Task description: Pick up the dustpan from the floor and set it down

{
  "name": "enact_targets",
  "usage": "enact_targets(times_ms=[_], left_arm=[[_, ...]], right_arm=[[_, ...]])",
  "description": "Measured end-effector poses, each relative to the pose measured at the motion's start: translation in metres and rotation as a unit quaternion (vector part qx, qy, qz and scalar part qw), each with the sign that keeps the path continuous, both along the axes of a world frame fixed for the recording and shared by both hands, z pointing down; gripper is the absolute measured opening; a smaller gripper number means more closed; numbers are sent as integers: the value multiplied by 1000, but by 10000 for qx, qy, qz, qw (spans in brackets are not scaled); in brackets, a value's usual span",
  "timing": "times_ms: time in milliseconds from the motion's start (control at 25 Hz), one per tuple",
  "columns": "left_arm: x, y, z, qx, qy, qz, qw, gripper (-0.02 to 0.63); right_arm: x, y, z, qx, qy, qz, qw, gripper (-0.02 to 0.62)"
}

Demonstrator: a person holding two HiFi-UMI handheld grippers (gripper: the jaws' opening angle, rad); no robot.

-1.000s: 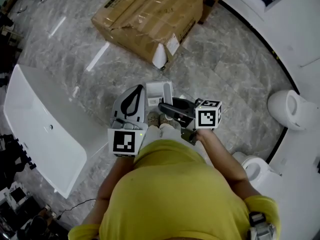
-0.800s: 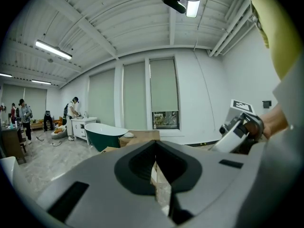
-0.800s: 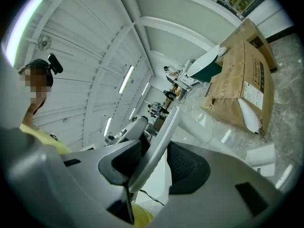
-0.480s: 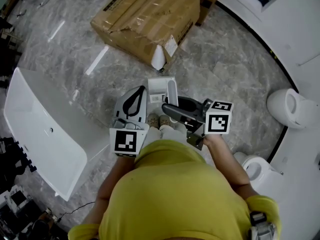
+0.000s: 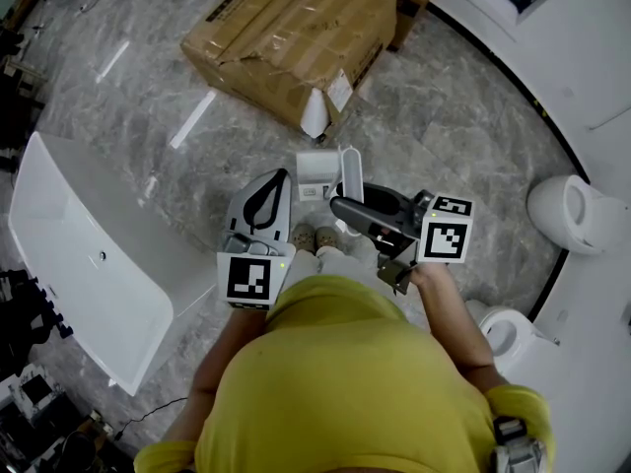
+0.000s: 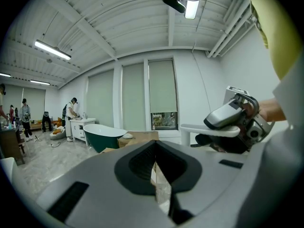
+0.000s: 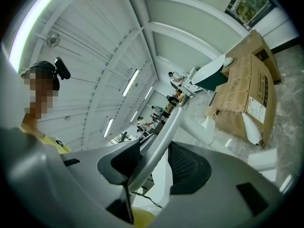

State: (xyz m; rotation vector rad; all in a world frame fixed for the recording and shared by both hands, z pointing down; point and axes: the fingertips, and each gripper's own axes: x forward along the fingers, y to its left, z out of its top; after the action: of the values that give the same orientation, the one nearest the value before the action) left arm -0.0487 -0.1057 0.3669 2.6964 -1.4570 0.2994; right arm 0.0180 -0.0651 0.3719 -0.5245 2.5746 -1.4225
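Note:
The white dustpan (image 5: 317, 175) hangs just above the marble floor in front of the person's shoes. Its long white handle (image 5: 346, 173) runs back into my right gripper (image 5: 342, 205). In the right gripper view the handle (image 7: 164, 132) lies between the black pads, and the right gripper (image 7: 152, 161) is closed on it while its jaws ease slightly wider. My left gripper (image 5: 279, 175) hovers level beside it on the left. In its own view the left gripper (image 6: 156, 148) is shut with nothing between the pads, and the right gripper (image 6: 230, 122) shows at the right.
Flattened cardboard boxes (image 5: 296, 37) lie ahead on the floor. A long white bathtub (image 5: 89, 254) lies at the left. Two white toilets (image 5: 572, 215) (image 5: 503, 328) stand at the right by the curved wall. Several people work far off in the room (image 6: 71, 110).
My right gripper has risen and shifted right with the dustpan, which lifted off the floor and tilted. The left gripper has stayed where it was.

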Motion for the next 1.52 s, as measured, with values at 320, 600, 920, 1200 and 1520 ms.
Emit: enact_targets(times_ms=[320,600,920,1200,1520], left_arm=[[-8,-1,4,-32,-147,-31,9999,-2],[-8,-6,10,-67,-294,-63,9995,-2],[-15,-17,20,-186,-372,-116,9991,-2],[-24,-16,26,-273,-243,-218,9991,-2],[-31,-12,27,-324,-279,-311,9986,-2]], right_arm=[[-7,-4,10,-48,128,-50,9999,184],[-9,-14,43,-142,269,-87,9995,184],[-18,-36,105,-263,525,-238,9980,182],[-24,-53,151,-239,737,-316,9965,189],[-28,-61,188,-221,896,-416,9949,185]])
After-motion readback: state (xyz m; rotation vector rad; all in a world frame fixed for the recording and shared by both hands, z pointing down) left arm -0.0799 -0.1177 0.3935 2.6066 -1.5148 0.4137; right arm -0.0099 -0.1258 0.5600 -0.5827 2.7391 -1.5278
